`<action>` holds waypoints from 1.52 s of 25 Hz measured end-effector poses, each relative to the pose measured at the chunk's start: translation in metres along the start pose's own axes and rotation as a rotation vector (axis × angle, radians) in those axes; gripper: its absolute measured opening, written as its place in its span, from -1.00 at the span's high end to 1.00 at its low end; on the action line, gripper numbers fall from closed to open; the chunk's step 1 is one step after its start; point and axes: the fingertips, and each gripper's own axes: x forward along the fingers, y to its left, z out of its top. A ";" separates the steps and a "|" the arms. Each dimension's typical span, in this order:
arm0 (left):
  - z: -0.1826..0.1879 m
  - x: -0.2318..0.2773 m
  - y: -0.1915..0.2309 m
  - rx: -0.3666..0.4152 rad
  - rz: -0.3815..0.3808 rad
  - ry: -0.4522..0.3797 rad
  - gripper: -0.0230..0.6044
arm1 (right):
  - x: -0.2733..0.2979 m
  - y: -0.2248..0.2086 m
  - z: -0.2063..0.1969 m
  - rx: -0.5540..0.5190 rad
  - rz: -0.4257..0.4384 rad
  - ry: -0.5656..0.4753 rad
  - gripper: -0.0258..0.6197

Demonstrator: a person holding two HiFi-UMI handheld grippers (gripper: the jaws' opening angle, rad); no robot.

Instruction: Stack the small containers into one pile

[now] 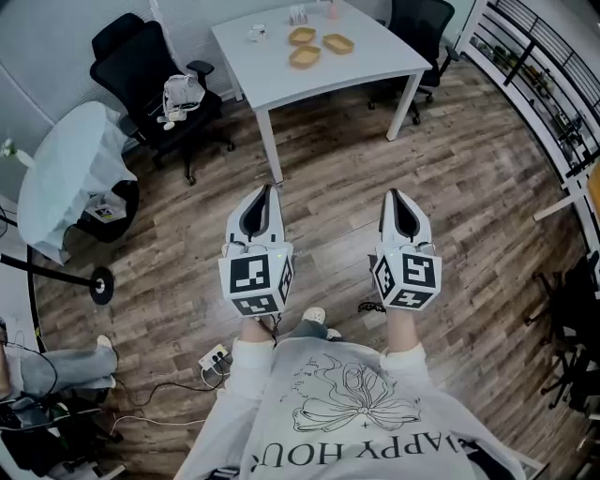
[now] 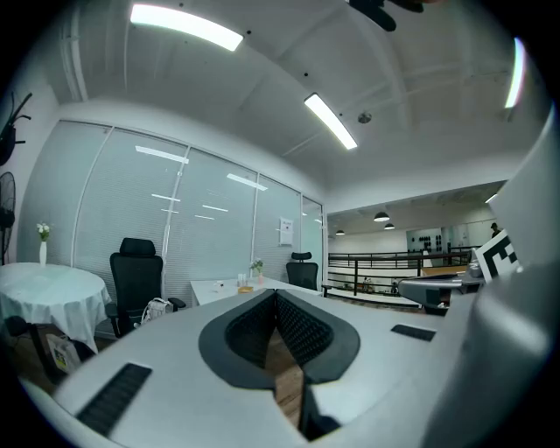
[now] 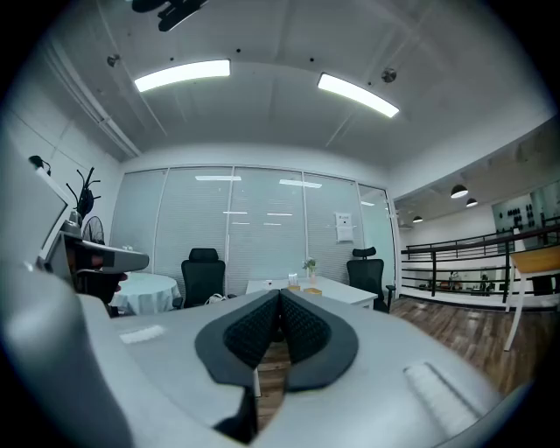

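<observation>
1. Fingers (image 2: 249, 331) of the left gripper (image 2: 274, 294) are meeting at their tips with nothing between them. Only a strip of wooden floor (image 1: 450, 187) is showing through the narrow slit lower down.
2. Fingers (image 3: 254, 331) of the right gripper (image 3: 280, 292) are likewise resting tip to tip and gripping nothing.
3. In the head view, both grippers are hanging side by side in front of the person, over the wooden floor. They are pointing toward the white table (image 1: 375, 66) and are well apart from it.
4. Three small containers (image 1: 305, 56) are sitting on the white table, toward its far side. They are lying near one another, each flat on the tabletop, with none resting on another.
5. Just beyond them, a few small clear items (image 1: 298, 14) are standing at the table's far edge. They are too small to tell what they are.
6. One black chair (image 1: 141, 66) is standing to the left of the table, with a white object (image 1: 180, 94) lying on its seat.
7. Another black chair (image 1: 422, 23) is standing at the table's far right corner.
8. At the left, a round table (image 1: 70, 169) is wearing a pale cloth.
9. Along the right side, a black railing (image 1: 534, 56) is running past the floor's edge.
10. Near the person's feet, a white power strip (image 1: 214, 356) is lying on the floor with a cable trailing from it.
</observation>
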 end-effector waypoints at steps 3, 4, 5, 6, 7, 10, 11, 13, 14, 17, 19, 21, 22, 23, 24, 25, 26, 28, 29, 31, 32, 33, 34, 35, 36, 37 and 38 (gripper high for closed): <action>-0.002 0.007 0.007 -0.001 0.000 0.003 0.91 | 0.008 0.001 -0.002 0.009 -0.009 -0.006 0.89; -0.002 0.009 0.009 0.000 -0.001 0.003 0.91 | 0.011 0.000 -0.001 0.017 -0.014 -0.013 0.89; -0.003 0.012 0.012 0.000 0.000 0.003 0.91 | 0.014 0.001 -0.001 0.026 -0.019 -0.021 0.89; -0.002 0.015 0.016 0.000 0.000 0.002 0.91 | 0.018 0.002 -0.001 0.035 -0.022 -0.027 0.89; -0.002 0.018 0.019 0.000 -0.001 0.002 0.91 | 0.022 0.003 -0.001 0.040 -0.024 -0.029 0.89; -0.005 0.028 0.028 -0.001 -0.006 0.005 0.91 | 0.034 0.006 -0.005 0.039 -0.032 -0.025 0.89; -0.006 0.031 0.029 -0.001 -0.009 0.007 0.91 | 0.038 0.007 -0.006 0.039 -0.035 -0.022 0.89; -0.008 0.038 0.032 0.002 -0.016 0.012 0.91 | 0.044 0.007 -0.009 0.042 -0.039 -0.017 0.89; -0.008 0.041 0.033 0.003 -0.018 0.015 0.91 | 0.047 0.007 -0.011 0.042 -0.040 -0.013 0.89; -0.011 0.049 0.036 -0.001 -0.020 0.025 0.91 | 0.056 0.006 -0.015 0.043 -0.042 0.004 0.89; -0.014 0.057 0.039 -0.005 -0.020 0.033 0.91 | 0.065 0.005 -0.019 0.049 -0.042 0.014 0.89; -0.017 0.066 0.042 -0.009 -0.015 0.041 0.91 | 0.076 0.003 -0.022 0.053 -0.036 0.023 0.89; -0.019 0.072 0.045 -0.012 -0.011 0.045 0.91 | 0.083 0.002 -0.024 0.052 -0.029 0.028 0.89; -0.020 0.079 0.047 -0.015 -0.005 0.049 0.91 | 0.091 0.001 -0.025 0.051 -0.021 0.031 0.89; -0.022 0.087 0.050 -0.018 0.001 0.053 0.91 | 0.100 -0.001 -0.026 0.051 -0.014 0.033 0.89; -0.023 0.095 0.052 -0.021 0.007 0.056 0.91 | 0.110 -0.003 -0.026 0.050 -0.009 0.034 0.89; -0.023 0.105 0.054 -0.022 0.013 0.057 0.91 | 0.121 -0.006 -0.026 0.049 -0.003 0.034 0.89; -0.022 0.128 0.059 -0.024 0.028 0.053 0.91 | 0.148 -0.013 -0.025 0.047 0.011 0.027 0.89; -0.021 0.141 0.062 -0.025 0.038 0.050 0.91 | 0.164 -0.016 -0.023 0.046 0.019 0.023 0.89; -0.019 0.170 0.068 -0.027 0.061 0.047 0.91 | 0.198 -0.024 -0.022 0.046 0.038 0.016 0.89; -0.018 0.186 0.071 -0.027 0.070 0.047 0.91 | 0.216 -0.028 -0.021 0.048 0.048 0.015 0.89; -0.015 0.202 0.074 -0.025 0.078 0.048 0.91 | 0.235 -0.032 -0.020 0.050 0.059 0.016 0.89; -0.012 0.219 0.077 -0.023 0.085 0.048 0.91 | 0.255 -0.037 -0.018 0.052 0.070 0.017 0.89; -0.007 0.237 0.080 -0.021 0.092 0.046 0.91 | 0.274 -0.041 -0.015 0.052 0.079 0.017 0.89; -0.002 0.256 0.083 -0.019 0.099 0.043 0.91 | 0.294 -0.047 -0.012 0.052 0.086 0.015 0.89; 0.003 0.275 0.085 -0.017 0.105 0.040 0.91 | 0.315 -0.052 -0.008 0.052 0.093 0.012 0.89; 0.009 0.294 0.088 -0.015 0.110 0.036 0.91 | 0.335 -0.058 -0.004 0.051 0.100 0.009 0.89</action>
